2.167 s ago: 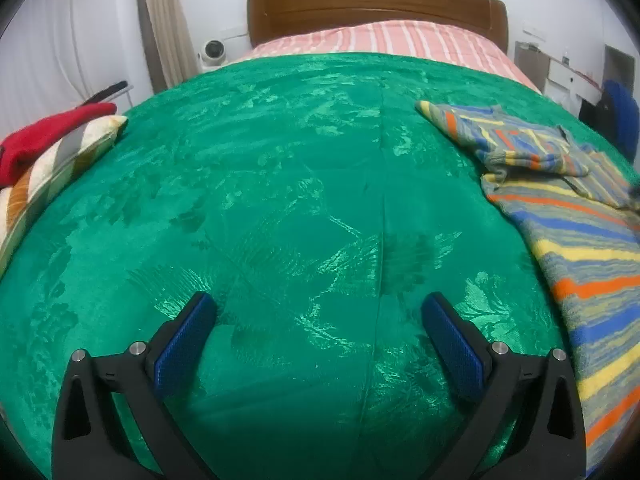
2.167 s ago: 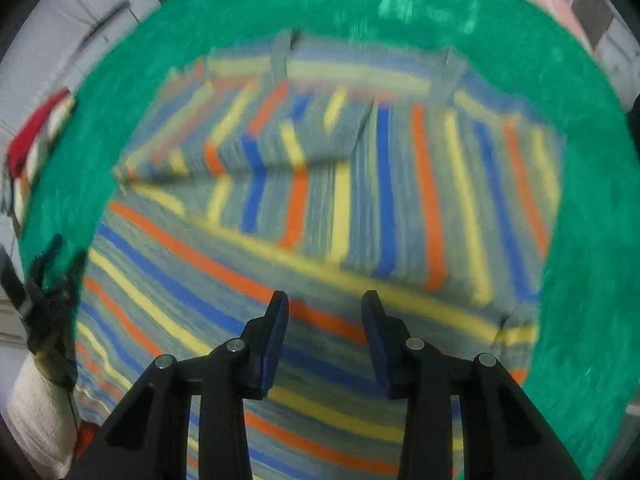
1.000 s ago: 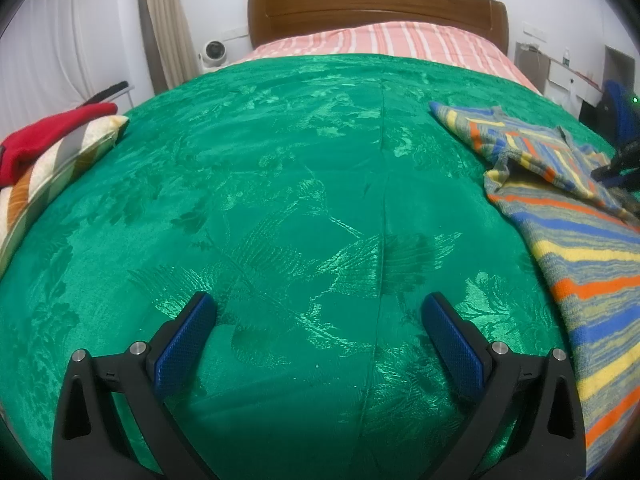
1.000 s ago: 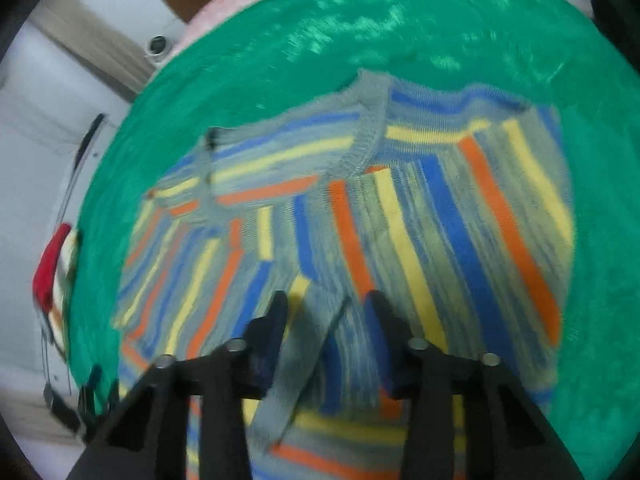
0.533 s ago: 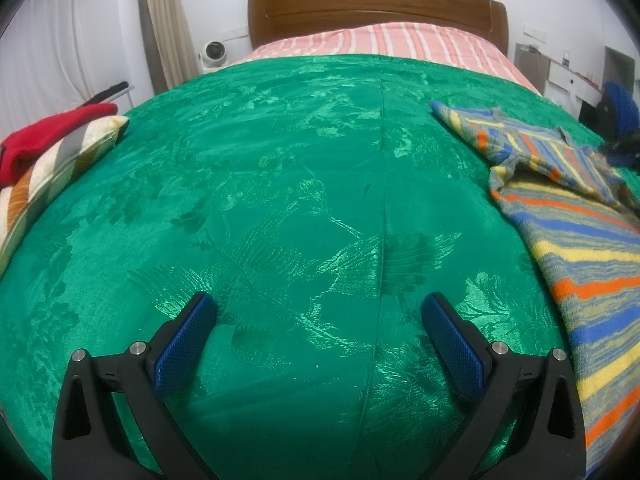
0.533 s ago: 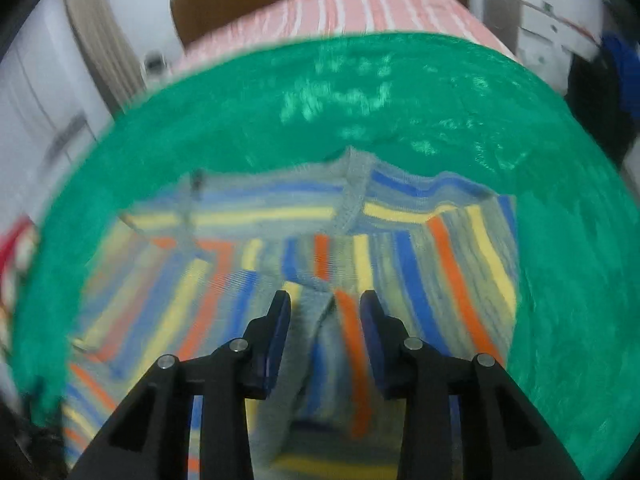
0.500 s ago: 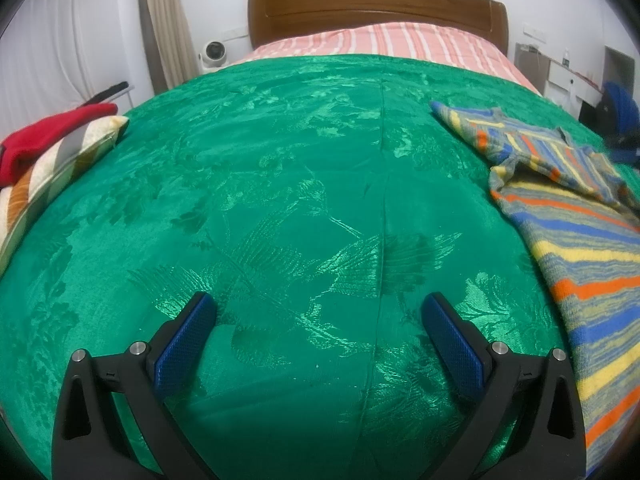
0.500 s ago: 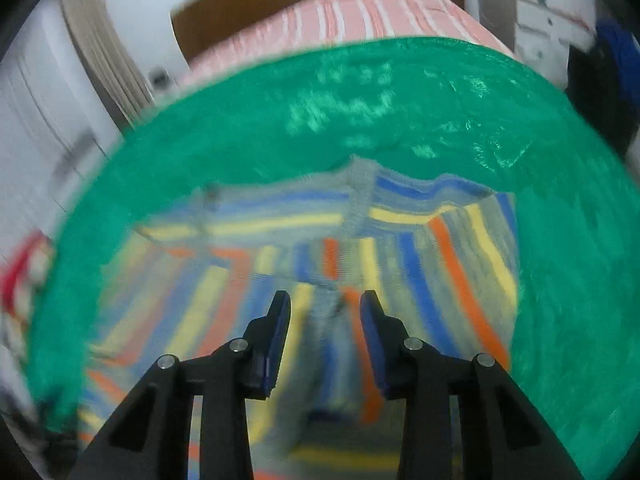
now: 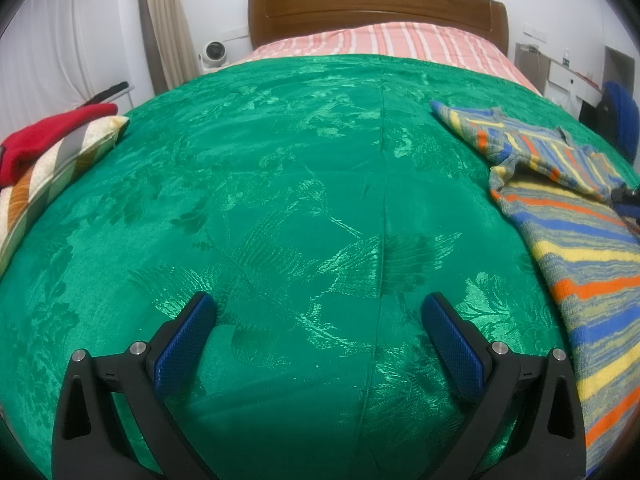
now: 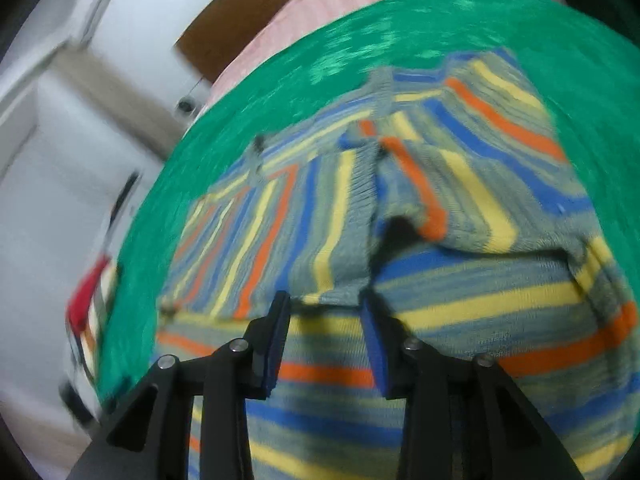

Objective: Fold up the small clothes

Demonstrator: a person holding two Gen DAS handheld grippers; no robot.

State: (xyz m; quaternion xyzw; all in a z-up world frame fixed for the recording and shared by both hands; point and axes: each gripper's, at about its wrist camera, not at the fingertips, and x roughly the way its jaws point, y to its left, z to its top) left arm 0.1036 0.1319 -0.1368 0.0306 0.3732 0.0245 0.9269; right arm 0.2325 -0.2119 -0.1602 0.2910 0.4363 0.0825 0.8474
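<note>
Spreading under both grippers, green bedspread [image 9: 304, 208], wooden headboard [image 9: 376, 12] far ahead. Lying well off to the right of the left gripper [image 9: 320, 320] and directly below and ahead of the right gripper [image 10: 324, 312], striped knit sweater [image 10: 460, 280], one part folded over the body, its edge right at the fingertips. Resting far off to the left of the left gripper, striped pillow [image 9: 52, 168] with red cloth [image 9: 48, 132] on top. Left gripper: jaws spread wide, nothing between, over bare bedspread. Right gripper: narrow gap, jaws just closing, folded edge near the tips; grip on cloth cannot be told, picture blurred.
</note>
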